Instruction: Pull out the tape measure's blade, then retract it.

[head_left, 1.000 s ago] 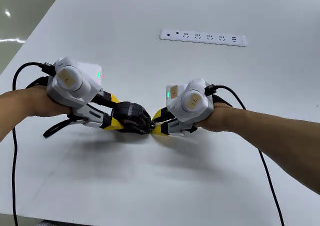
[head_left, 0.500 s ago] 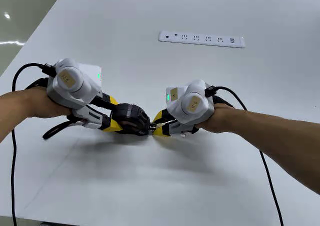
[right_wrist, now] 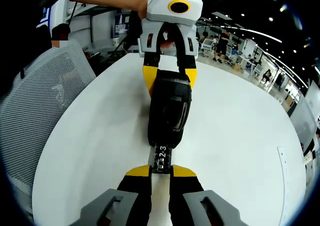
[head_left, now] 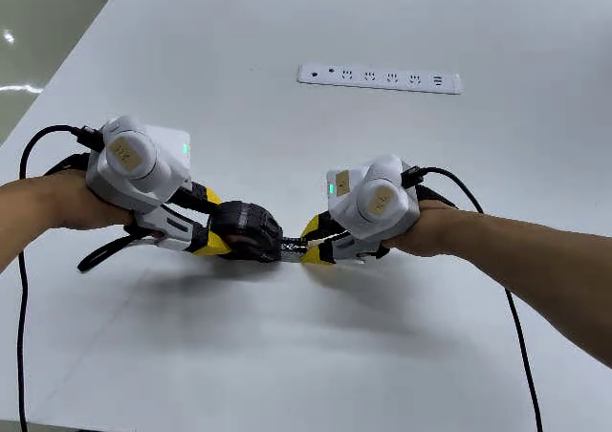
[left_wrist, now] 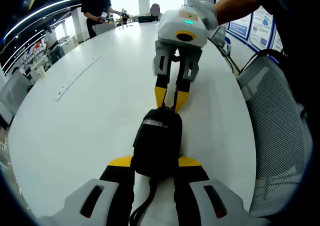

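Left tongs (left_wrist: 156, 162) clamped on the flanks of the chunky black rubber-look tape measure case (left_wrist: 159, 138), which sits low on the white counter (head_left: 287, 356), near-centre, betw. both tongs. Right tongs (right_wrist: 161, 173) pinched together on the tip of the narrow pale blade w/ black numerals (right_wrist: 161, 158); only a short stretch is out.

Judging: case rigid, grippy, fairly weighty, so hold by the flanks. Blade thin, springy, prob. kinks if bent, and its spring tugs back, so grip at the end hook and pull straight right.

Around: long white power strip (head_left: 380, 77) far, well apart; black cables (head_left: 20, 336) trail off near side; grey mesh chair (left_wrist: 280, 136) past counter edge. Pull path looks unobstructed.
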